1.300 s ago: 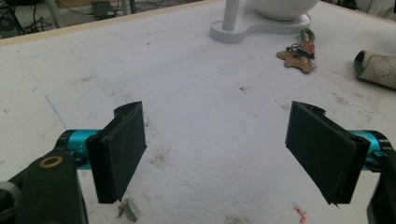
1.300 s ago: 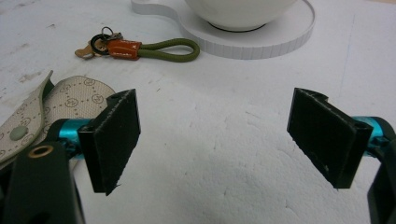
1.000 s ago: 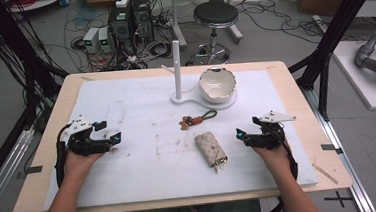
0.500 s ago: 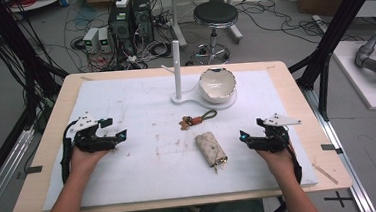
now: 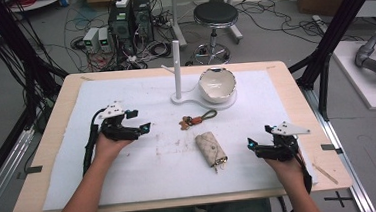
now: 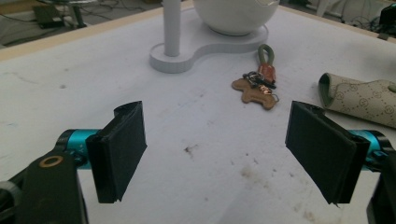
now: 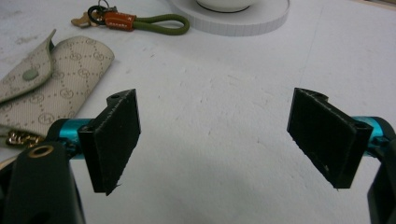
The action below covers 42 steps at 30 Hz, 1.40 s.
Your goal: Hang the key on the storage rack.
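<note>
The beige key pouch (image 5: 210, 150) is lying flat near the middle of the white-covered surface (image 5: 131, 180), its flap lifted at one end and a small bunch of metal keys spilling from the other. Just beyond it the keyring with the green loop (image 5: 197, 119) is resting apart from it, and farther back a white bowl (image 5: 217, 84) is sitting on a stand with an upright post (image 5: 177, 69).

The right gripper (image 5: 263, 148) is hovering near the pouch with its jaws spread wide and nothing between them; the left gripper (image 5: 136, 131) is waiting equally wide and empty, with the keyring ahead of it.

A good pickup probably means the right gripper is coming in low across the pouch's narrow width, jaws straddling both long edges, closing on the body, not the loose flap or dangling keys. The left could be taking the keyring by its loop.
</note>
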Each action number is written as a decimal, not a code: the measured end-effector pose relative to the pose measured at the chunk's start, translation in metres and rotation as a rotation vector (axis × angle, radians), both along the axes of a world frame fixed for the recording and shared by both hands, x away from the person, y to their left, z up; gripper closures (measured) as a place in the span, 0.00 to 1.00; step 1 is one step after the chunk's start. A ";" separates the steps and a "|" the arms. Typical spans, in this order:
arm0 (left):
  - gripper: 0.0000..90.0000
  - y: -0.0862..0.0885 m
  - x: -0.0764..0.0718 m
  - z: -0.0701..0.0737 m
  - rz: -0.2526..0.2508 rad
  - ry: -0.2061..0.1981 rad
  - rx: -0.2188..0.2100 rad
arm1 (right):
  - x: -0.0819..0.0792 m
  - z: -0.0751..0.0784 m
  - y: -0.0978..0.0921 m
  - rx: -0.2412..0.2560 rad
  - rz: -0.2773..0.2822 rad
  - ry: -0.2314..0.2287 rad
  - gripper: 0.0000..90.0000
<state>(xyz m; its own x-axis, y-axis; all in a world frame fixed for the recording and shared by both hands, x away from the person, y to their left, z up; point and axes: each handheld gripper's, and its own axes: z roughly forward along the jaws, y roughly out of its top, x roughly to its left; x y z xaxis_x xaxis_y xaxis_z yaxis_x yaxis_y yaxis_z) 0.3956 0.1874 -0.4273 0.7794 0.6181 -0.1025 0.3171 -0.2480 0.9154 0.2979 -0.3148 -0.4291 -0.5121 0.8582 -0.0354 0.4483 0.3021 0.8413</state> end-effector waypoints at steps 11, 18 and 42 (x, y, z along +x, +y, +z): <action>0.22 -0.034 0.014 0.002 -0.053 0.001 0.001 | -0.014 -0.005 -0.011 -0.004 -0.016 0.016 0.20; 0.22 -0.047 0.019 0.003 -0.069 0.005 -0.006 | -0.019 -0.005 -0.014 -0.004 -0.017 0.015 0.20; 0.22 -0.111 0.045 -0.003 -0.168 0.057 0.108 | -0.018 -0.004 -0.013 -0.004 -0.010 0.012 0.20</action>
